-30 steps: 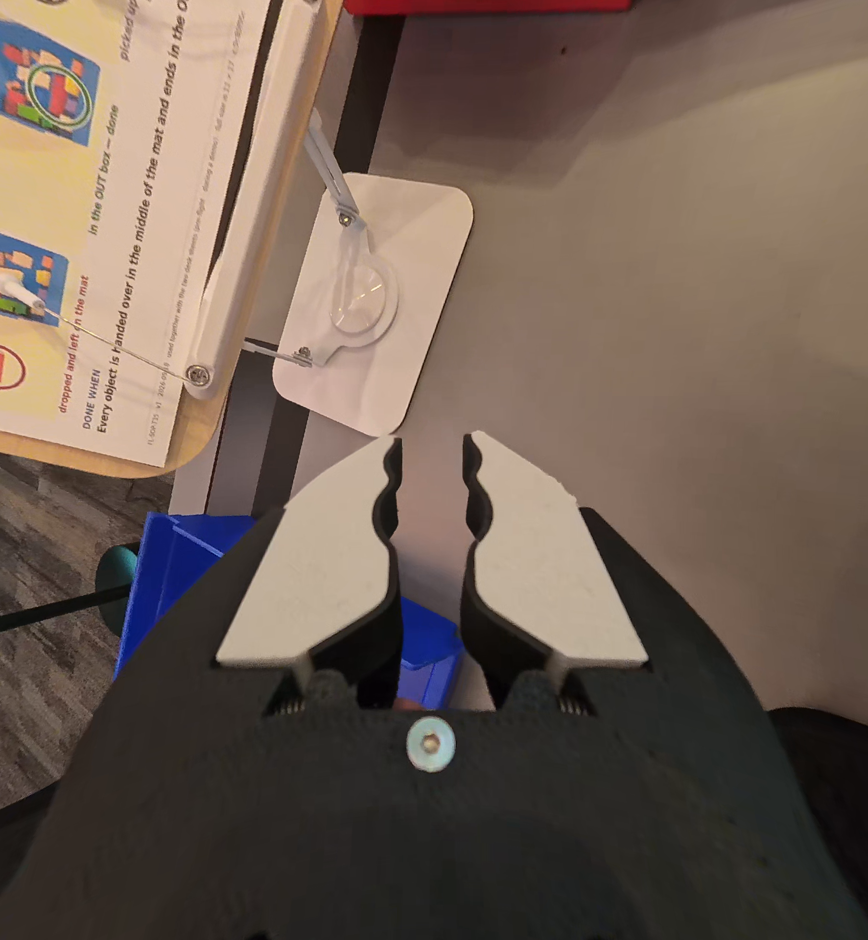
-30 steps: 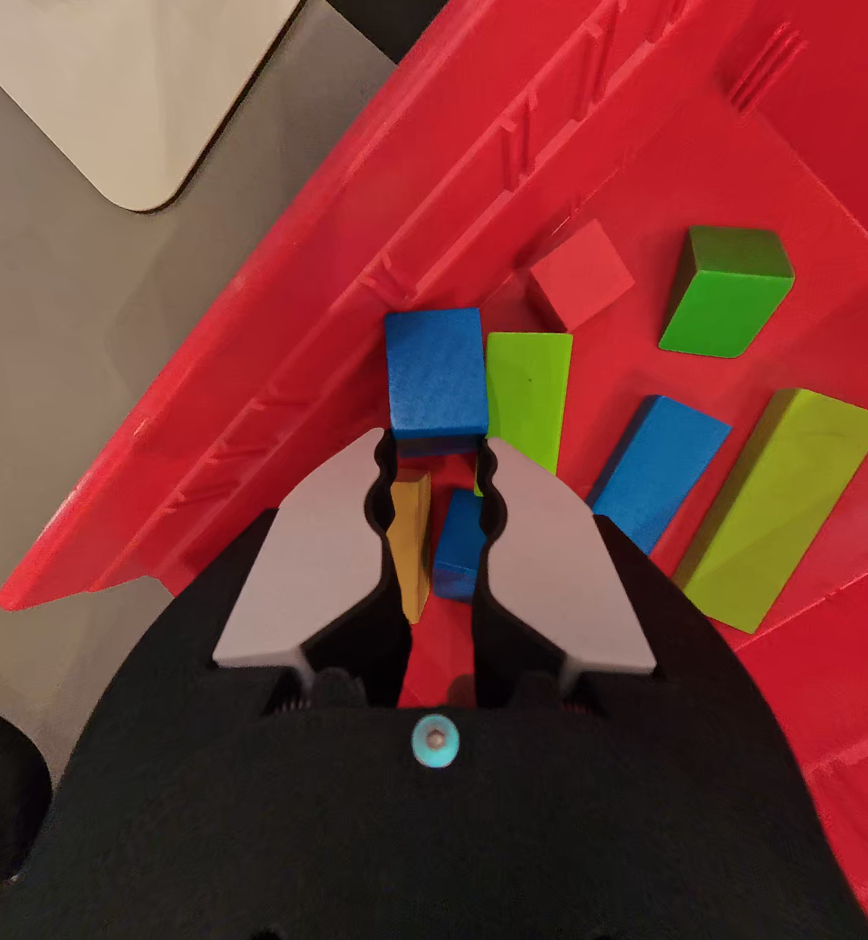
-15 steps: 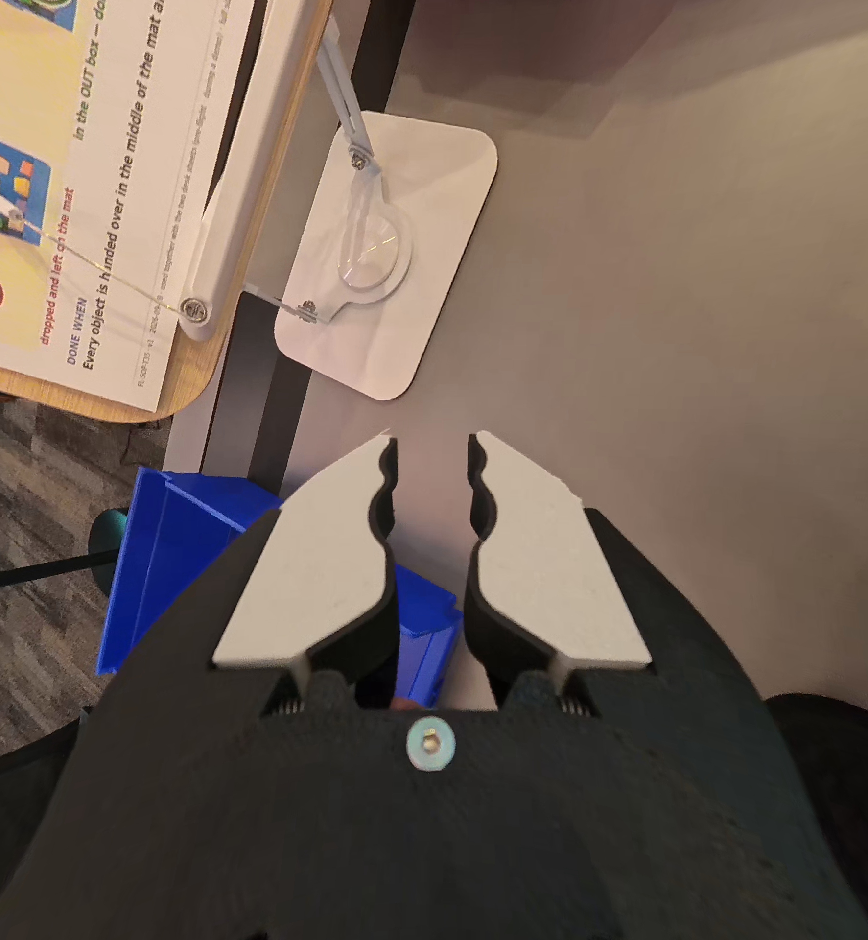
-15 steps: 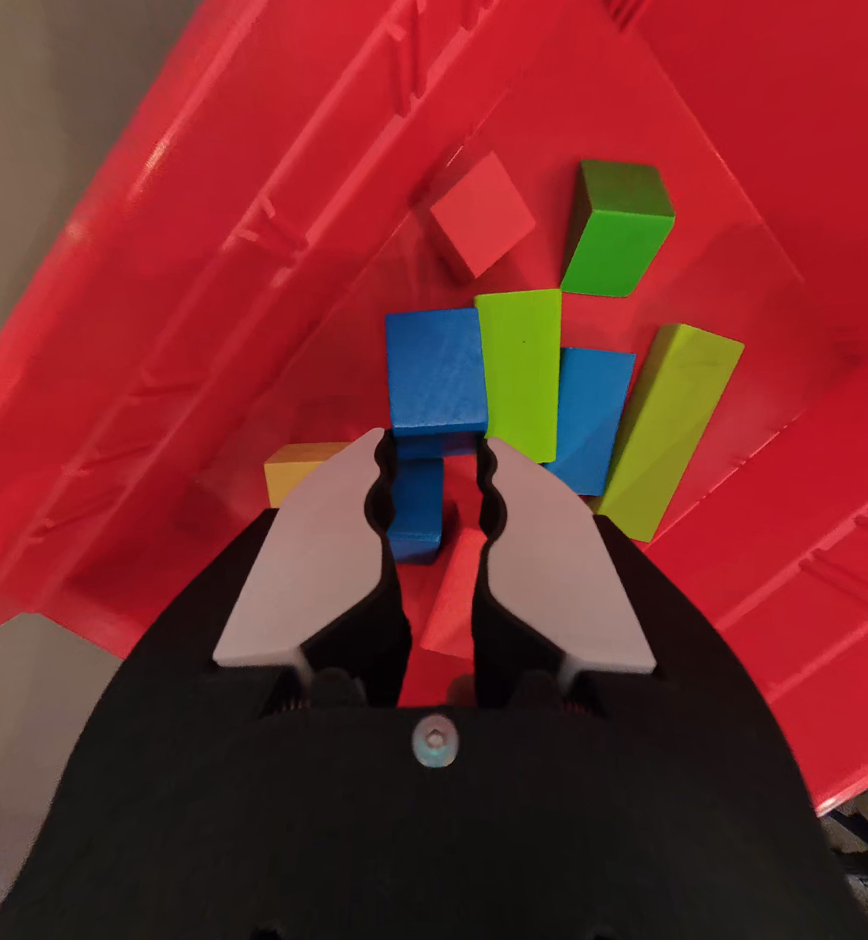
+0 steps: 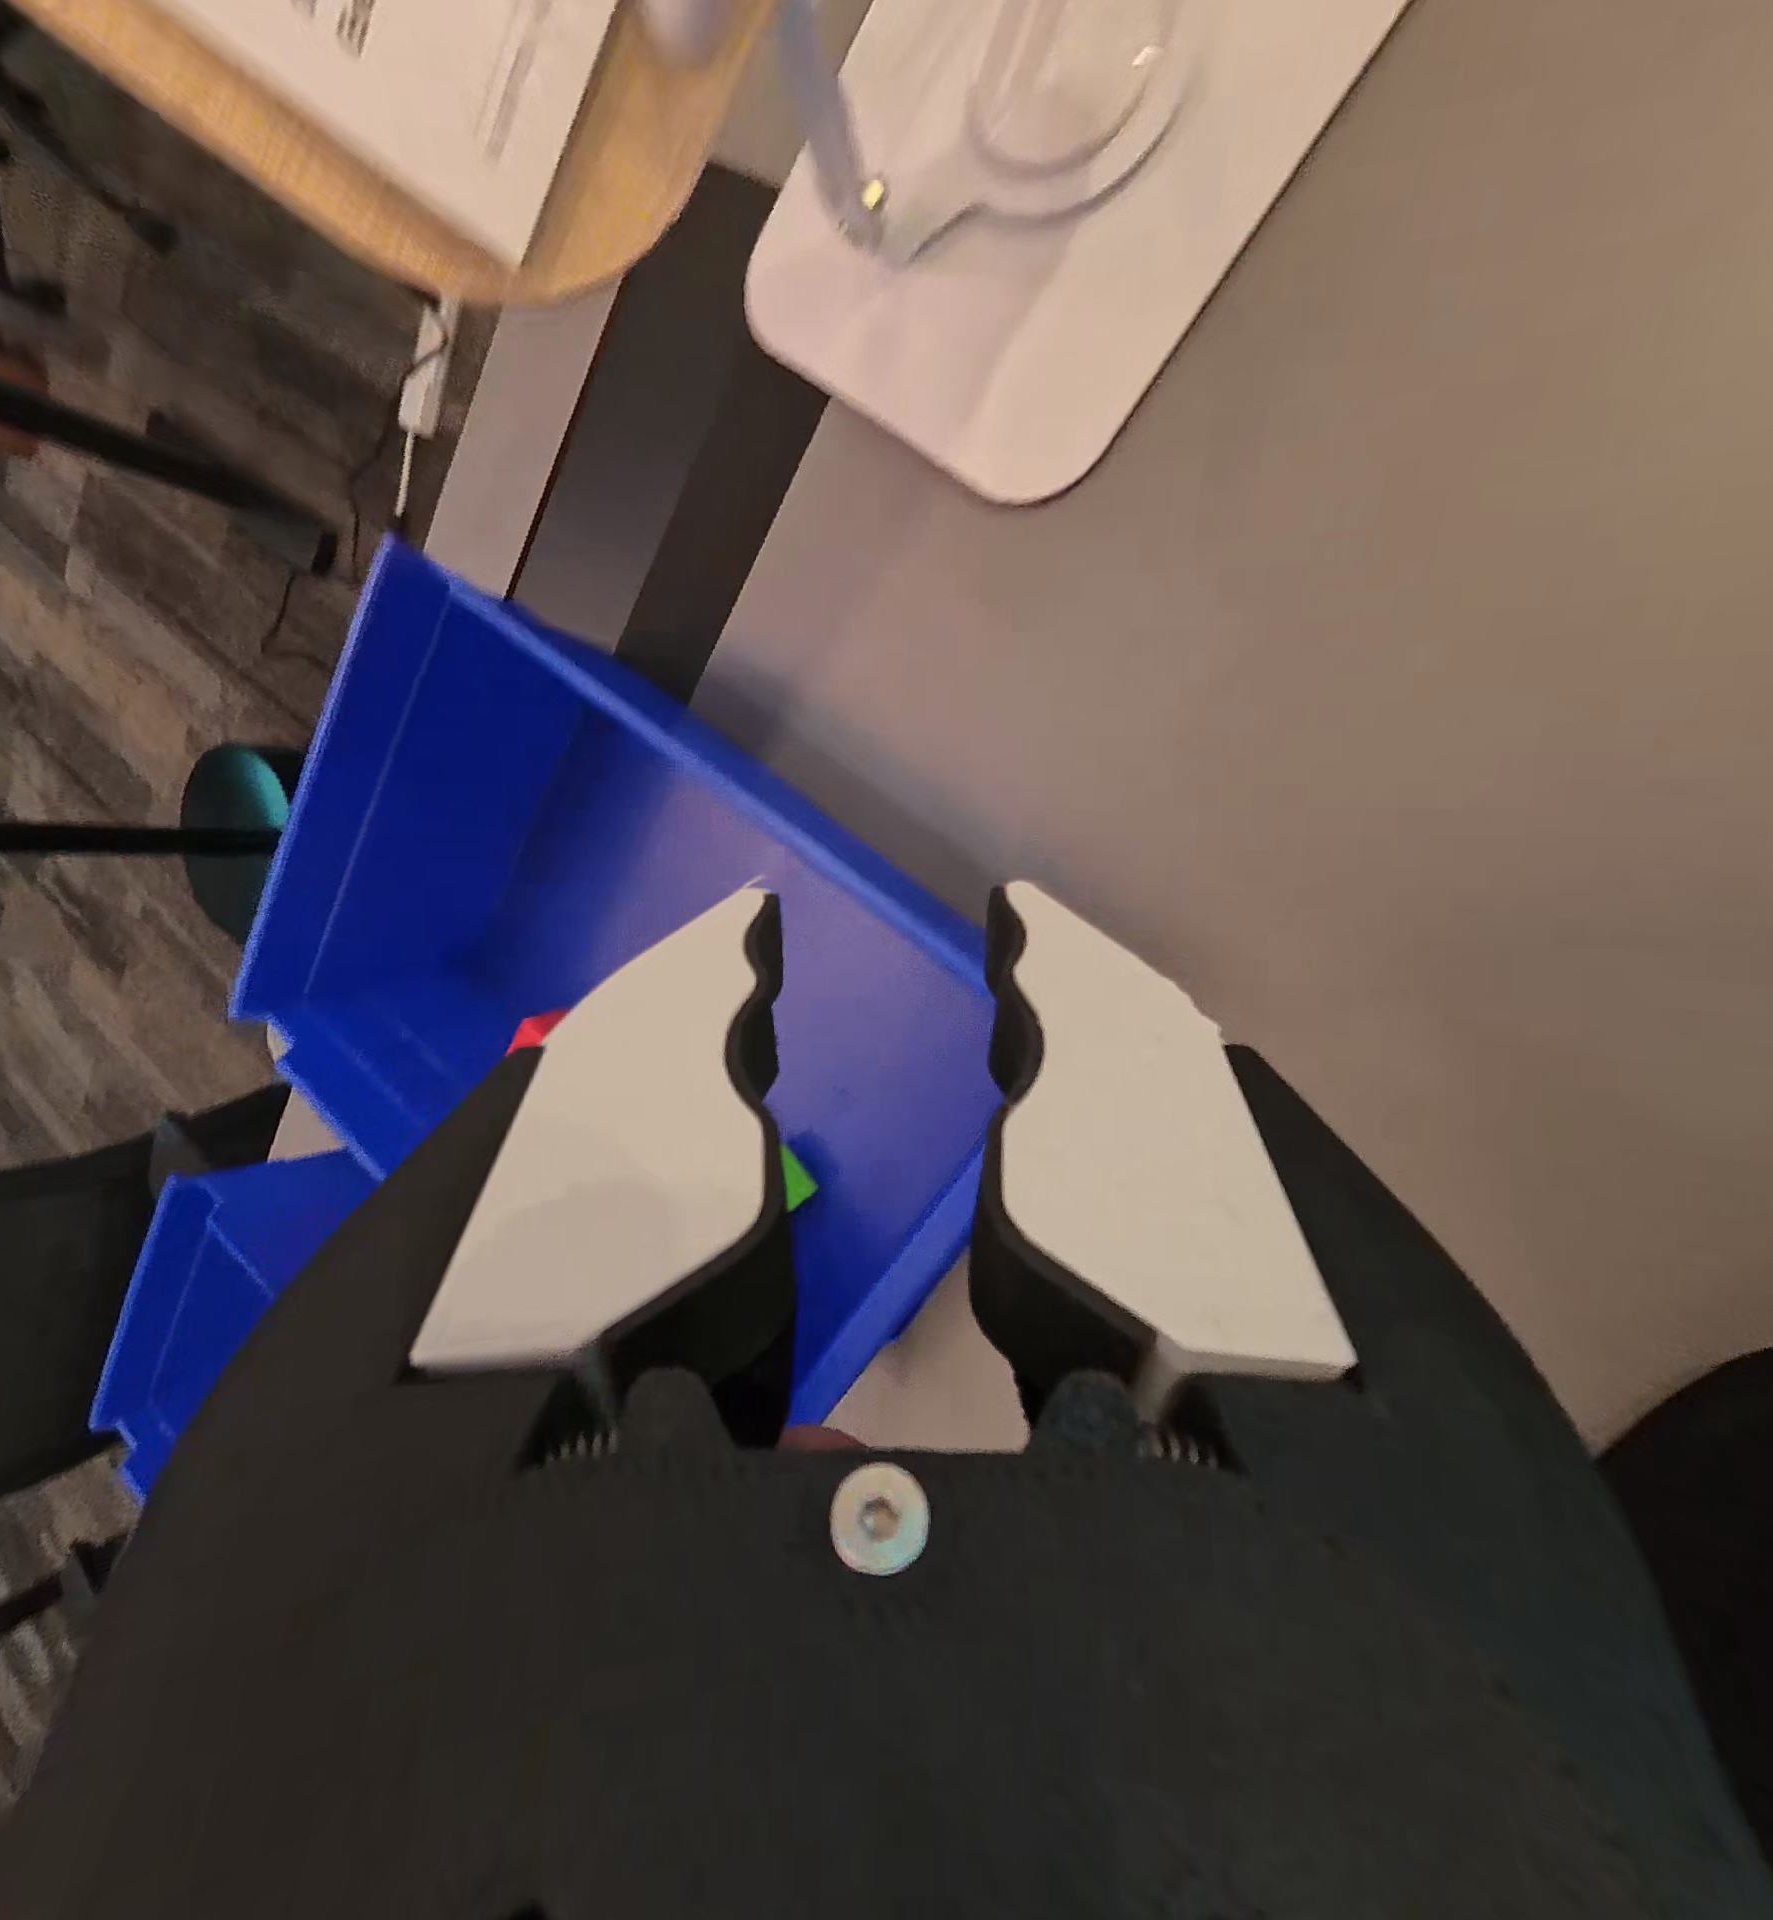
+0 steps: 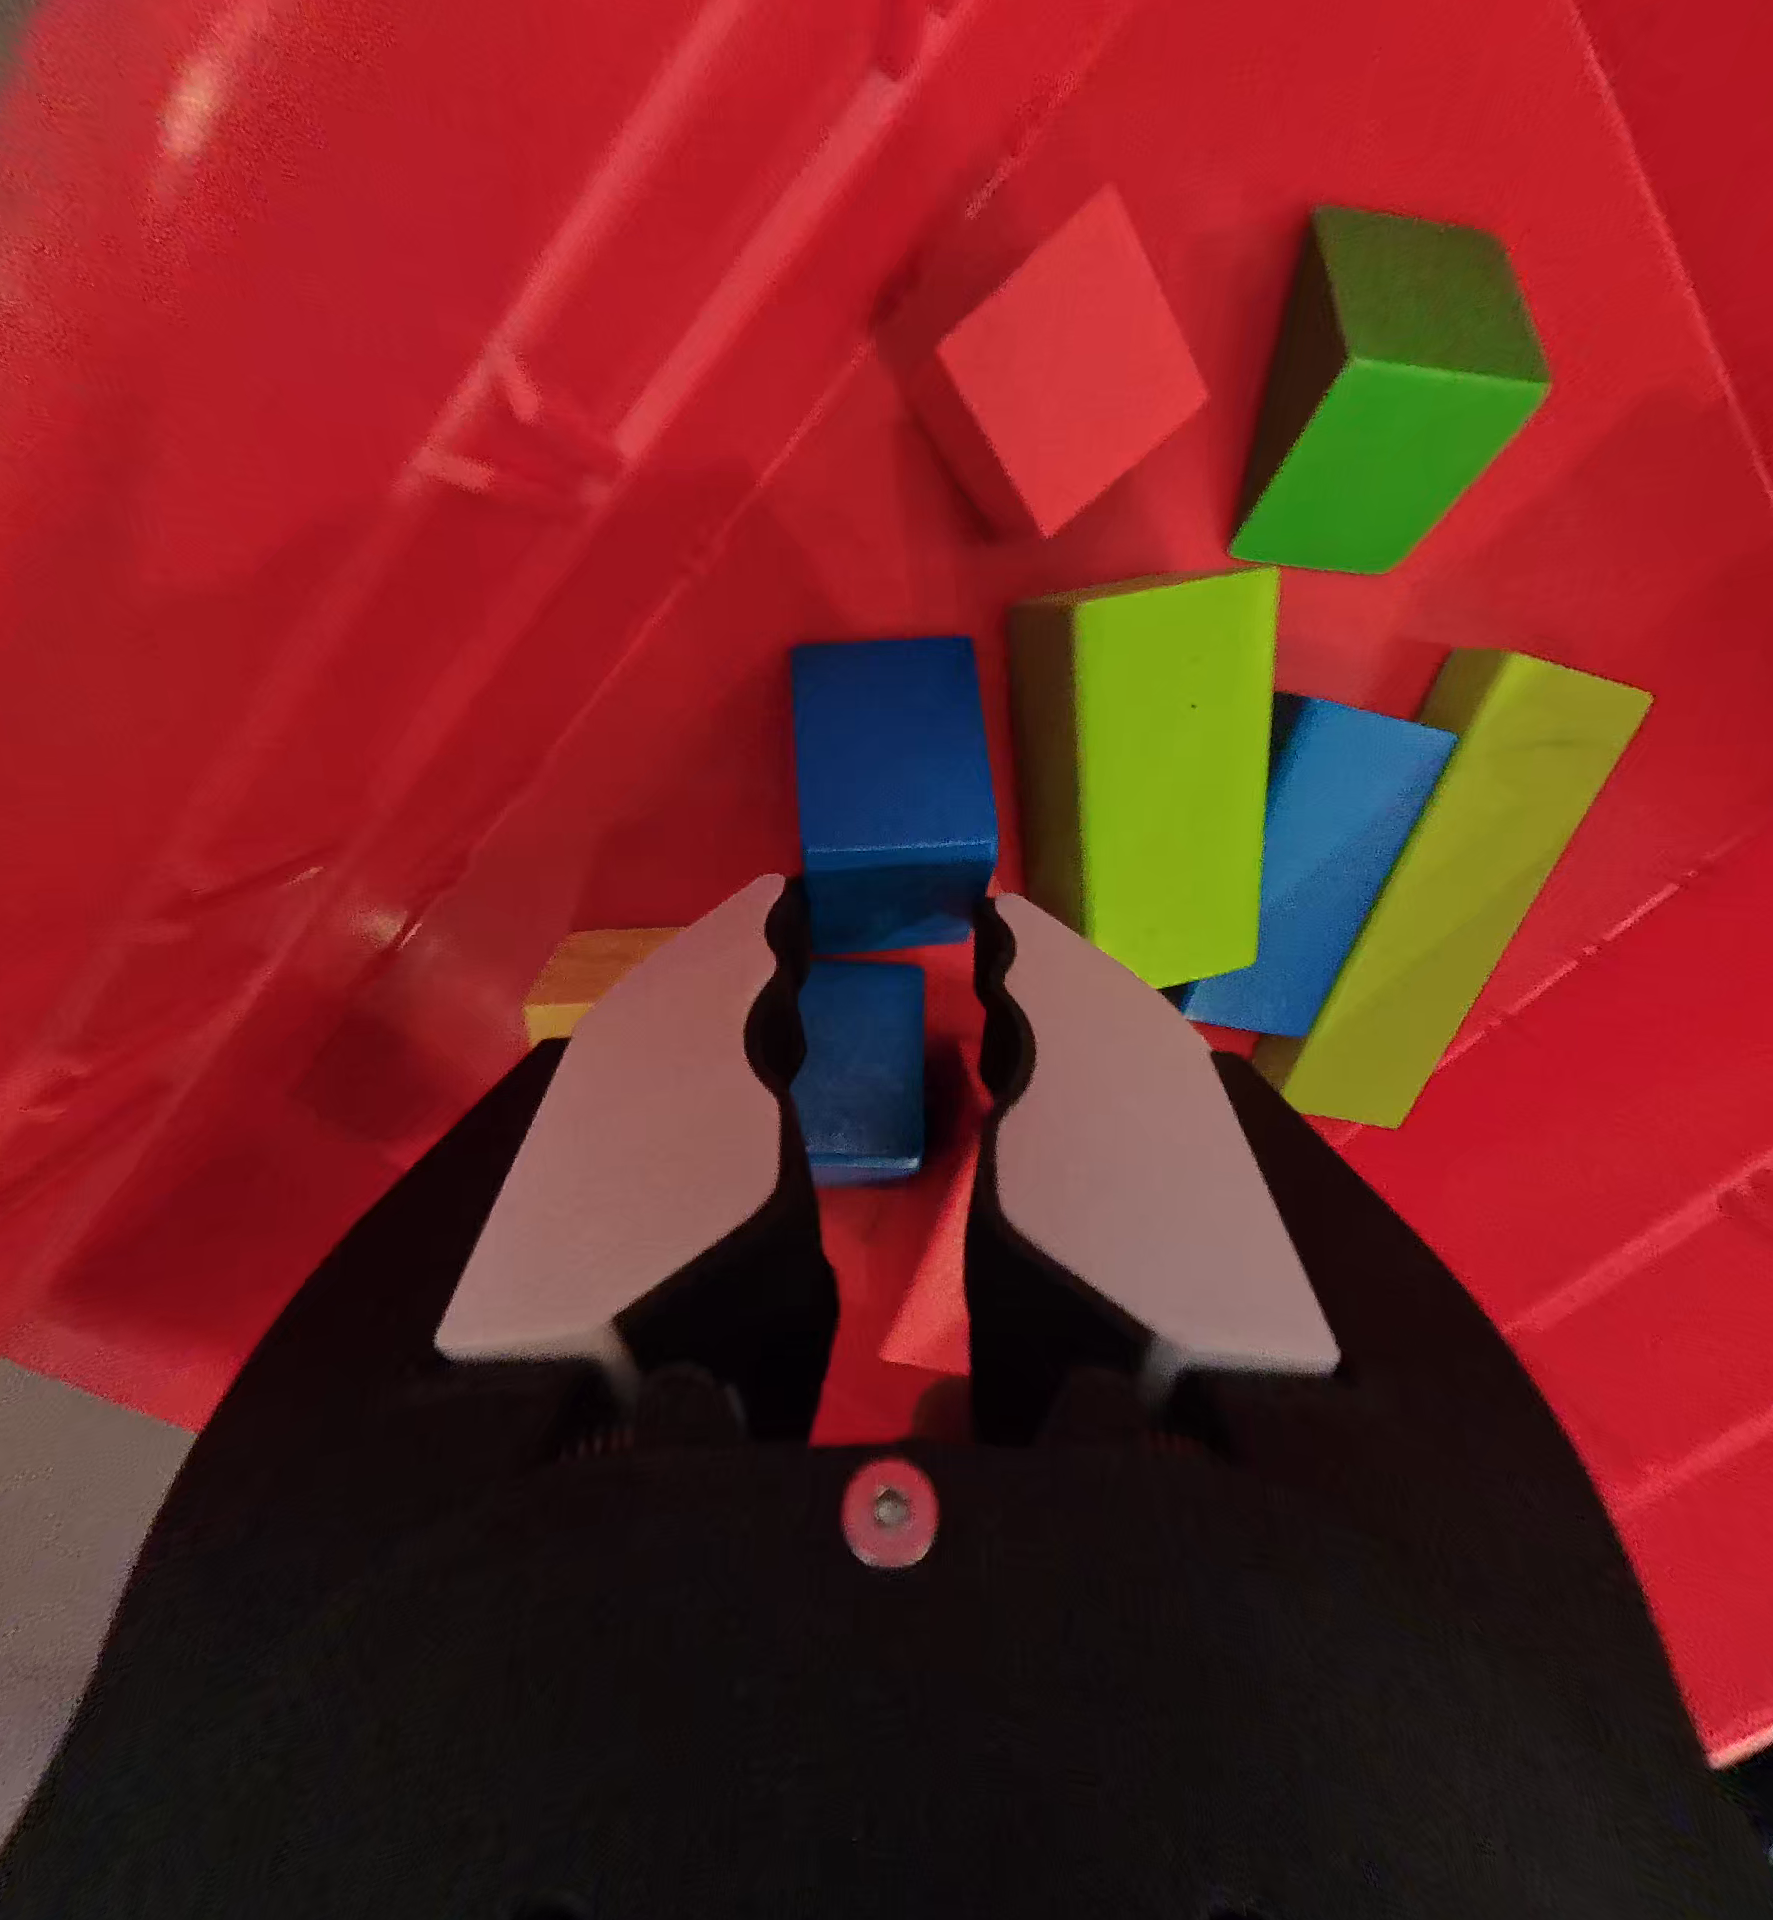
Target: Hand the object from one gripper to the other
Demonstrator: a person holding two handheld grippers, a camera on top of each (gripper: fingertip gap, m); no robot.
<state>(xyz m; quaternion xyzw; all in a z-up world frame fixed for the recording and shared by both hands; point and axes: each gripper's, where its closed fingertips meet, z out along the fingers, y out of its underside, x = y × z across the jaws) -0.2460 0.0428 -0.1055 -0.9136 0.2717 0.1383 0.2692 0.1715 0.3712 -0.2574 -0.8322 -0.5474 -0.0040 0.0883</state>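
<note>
Right gripper (image 6: 882, 914) holds a dark blue block (image 6: 892, 790) by its near end, both pads pressed on its sides, above the red bin (image 6: 342, 520). A second ago this grip was the same, but the view around it has turned: the yellow block (image 6: 591, 977), which lay under the fingers, now shows to the left, so the block seems lifted free of the pile. Left gripper (image 5: 882, 935) has opened wider than before and is bare; it has swung from the grey table (image 5: 1381, 727) to above the blue bin (image 5: 466, 790). I judge that it prepares to receive.

Only the right wrist view shows the carried block and the other blocks, such as the light green block (image 6: 1162, 779). Only the left wrist view shows the blue bin, the white plate (image 5: 1017, 312) and the floor (image 5: 82, 623). Neither view shows the other gripper.
</note>
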